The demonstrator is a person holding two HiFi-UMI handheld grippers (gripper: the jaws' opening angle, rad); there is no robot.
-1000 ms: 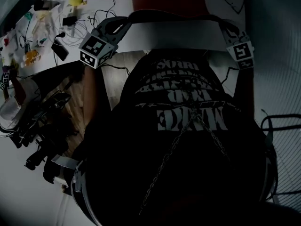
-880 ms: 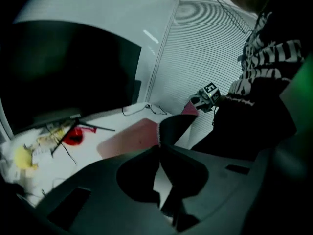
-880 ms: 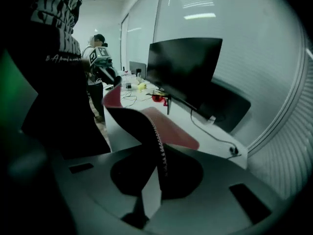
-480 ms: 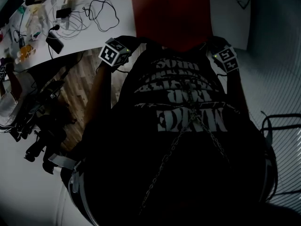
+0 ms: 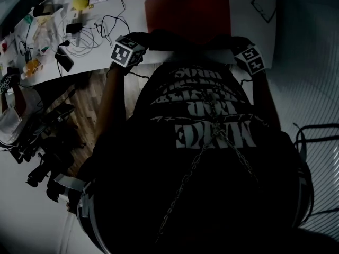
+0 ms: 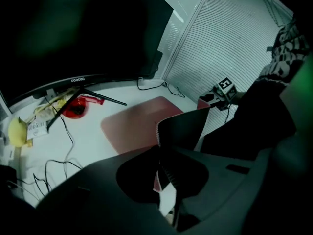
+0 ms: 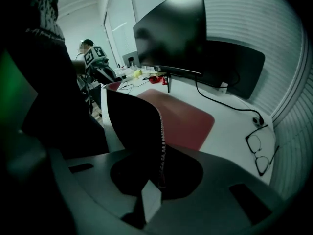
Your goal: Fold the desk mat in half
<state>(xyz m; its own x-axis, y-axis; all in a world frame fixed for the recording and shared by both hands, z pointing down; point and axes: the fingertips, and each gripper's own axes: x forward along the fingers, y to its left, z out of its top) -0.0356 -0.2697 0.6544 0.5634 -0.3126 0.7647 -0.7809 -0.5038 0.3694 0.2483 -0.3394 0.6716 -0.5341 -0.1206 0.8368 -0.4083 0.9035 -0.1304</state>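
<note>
Near edge of desk mat (image 5: pixel 188 15) behind torso (image 5: pixel 212 142).

Office workstation. One white bench (image 7: pixel 230 126) carrying a large curved monitor (image 7: pixel 171 38), red desk mat (image 7: pixel 181 116), spectacles (image 7: pixel 259 151), and loose charger cables (image 5: pixel 90 33). Slatted window blinds (image 6: pixel 230 43) behind. Wood-pattern floor (image 5: pixel 85 115) beneath.
</note>
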